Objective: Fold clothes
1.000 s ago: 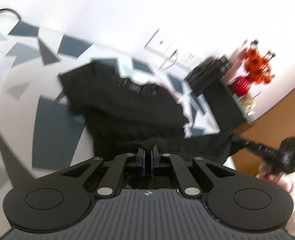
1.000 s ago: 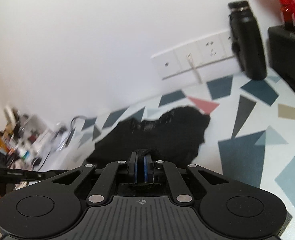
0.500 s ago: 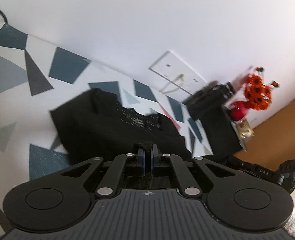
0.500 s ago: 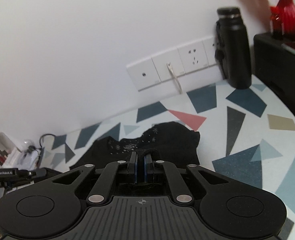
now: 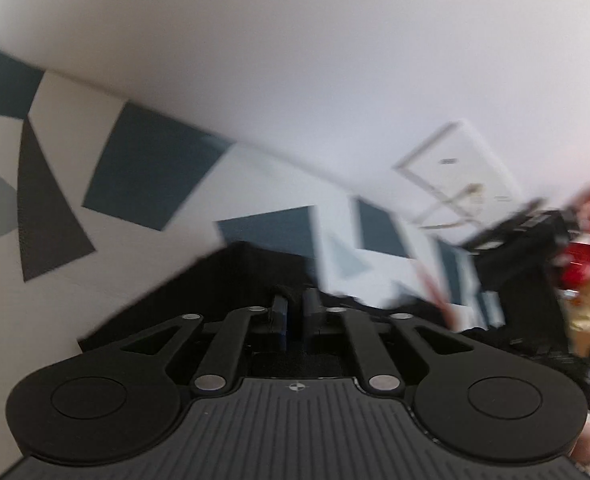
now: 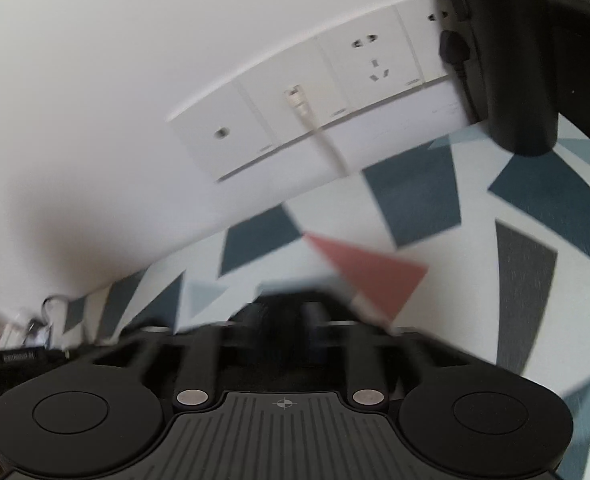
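The white table covering with dark blue, grey and pink triangles [image 6: 415, 208] fills most of both views and meets the plain white wall [image 5: 295, 60] at the rear. Compared with one second ago, both cameras sit much closer to that wall: the white socket panel with a plugged-in white cable [image 6: 315, 108] now looms large in the right wrist view, and the black cylindrical flask [image 6: 503, 60] stands at the upper right edge.

The black fabric garment [image 5: 223, 280] lies on the covering directly under and ahead of the tools. Far less of it shows than half a second ago; only a flat dark corner is exposed in the left view and a thin dark strip [image 6: 287, 300] in the right. This indicates that the held edge has been carried forward over the rest of the cloth, so one fold is nearly laid.

The left gripper [image 5: 295, 312] has its jaws close together with dark cloth pinched between them. The right gripper [image 6: 287, 316] is smeared by motion; its jaws seem to stand slightly apart, but a grip cannot be confirmed. Judged from this, release and smoothing come next.
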The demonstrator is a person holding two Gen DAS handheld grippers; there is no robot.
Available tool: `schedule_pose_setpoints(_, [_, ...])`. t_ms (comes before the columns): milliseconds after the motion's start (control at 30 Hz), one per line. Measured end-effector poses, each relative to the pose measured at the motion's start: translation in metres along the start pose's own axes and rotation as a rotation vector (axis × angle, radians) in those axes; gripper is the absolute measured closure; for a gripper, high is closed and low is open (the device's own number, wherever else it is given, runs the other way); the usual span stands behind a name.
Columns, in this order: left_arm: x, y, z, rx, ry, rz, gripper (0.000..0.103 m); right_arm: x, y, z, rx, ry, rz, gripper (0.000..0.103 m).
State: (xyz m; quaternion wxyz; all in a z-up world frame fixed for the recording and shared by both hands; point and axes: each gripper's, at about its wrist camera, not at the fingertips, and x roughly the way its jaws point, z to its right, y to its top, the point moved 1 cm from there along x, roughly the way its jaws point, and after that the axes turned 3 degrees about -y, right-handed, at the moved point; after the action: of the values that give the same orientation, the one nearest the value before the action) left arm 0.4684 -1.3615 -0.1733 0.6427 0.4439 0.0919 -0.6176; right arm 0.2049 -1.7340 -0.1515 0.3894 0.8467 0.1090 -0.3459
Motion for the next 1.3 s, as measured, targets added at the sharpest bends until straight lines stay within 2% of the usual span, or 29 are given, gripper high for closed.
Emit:
schedule_pose_setpoints(33, [0.007,0.004,-0.003,-0.009,0.031,-0.007,0.066,0.003,0.002,-0.001,-0.026,-0.014,-0.001,0.057])
schedule_pose_setpoints(67, [0.006,0.007,-0.006,-0.013,0.054,0.015,0.041,0.005,0.004,-0.001,-0.053,-0.028,-0.002,0.056])
schedule_pose_setpoints(100, [0.0,0.009,-0.005,-0.002,0.048,0.037,0.035,0.005,0.004,-0.003,-0.092,-0.035,-0.004,0.054])
schedule_pose_setpoints(200, [-0.02,0.011,0.003,0.091,0.033,0.058,0.035,-0.004,-0.005,-0.017,-0.272,-0.061,0.001,0.032])
schedule_pose_setpoints(267, [-0.03,0.003,0.018,0.203,0.061,0.043,0.035,-0.011,-0.019,-0.03,-0.415,-0.116,0.015,0.005])
schedule_pose_setpoints(300, [-0.034,-0.006,0.029,0.277,0.075,0.022,0.035,-0.014,-0.028,-0.036,-0.479,-0.136,0.027,0.002])
schedule_pose_setpoints(367, [-0.032,-0.023,0.044,0.37,0.088,-0.017,0.035,-0.019,-0.045,-0.047,-0.592,-0.146,0.041,0.001])
schedule_pose_setpoints(433, [-0.027,-0.042,0.059,0.447,0.1,-0.067,0.035,-0.015,-0.058,-0.053,-0.662,-0.143,0.008,0.001])
schedule_pose_setpoints(500, [-0.009,-0.056,0.067,0.52,0.136,-0.114,0.035,-0.001,-0.065,-0.053,-0.698,-0.168,-0.037,0.001])
schedule_pose_setpoints(600, [0.02,-0.069,0.072,0.604,0.219,-0.144,0.035,0.023,-0.061,-0.051,-0.713,-0.23,-0.067,0.001])
schedule_pose_setpoints(667, [0.035,-0.068,0.073,0.642,0.261,-0.141,0.035,0.033,-0.049,-0.047,-0.693,-0.238,-0.051,0.001])
schedule_pose_setpoints(767, [0.044,-0.05,0.074,0.669,0.307,-0.065,0.035,0.045,-0.019,-0.042,-0.597,-0.267,0.015,0.001])
schedule_pose_setpoints(867, [0.038,-0.016,0.071,0.586,0.368,0.061,0.035,0.046,0.01,-0.034,-0.473,-0.319,0.098,0.001])
schedule_pose_setpoints(933, [0.026,0.006,0.064,0.497,0.38,0.122,0.035,0.038,0.021,-0.028,-0.405,-0.3,0.102,0.001])
schedule_pose_setpoints(1033, [0.004,0.016,0.047,0.395,0.315,0.089,0.026,0.022,0.016,-0.016,-0.348,-0.235,0.045,0.001])
schedule_pose_setpoints(1100, [-0.009,0.008,0.031,0.337,0.265,0.009,0.017,0.013,0.002,-0.008,-0.324,-0.2,-0.02,0.001])
schedule_pose_setpoints(1133, [-0.012,0.002,0.023,0.317,0.257,-0.028,0.016,0.008,-0.007,-0.005,-0.31,-0.188,-0.051,0.001])
schedule_pose_setpoints(1200, [-0.018,-0.015,0.008,0.285,0.269,-0.097,0.016,0.003,-0.028,0.001,-0.284,-0.169,-0.108,0.001])
schedule_pose_setpoints(1300, [-0.023,-0.041,-0.006,0.27,0.294,-0.152,0.015,0.002,-0.054,0.002,-0.292,-0.184,-0.158,0.001])
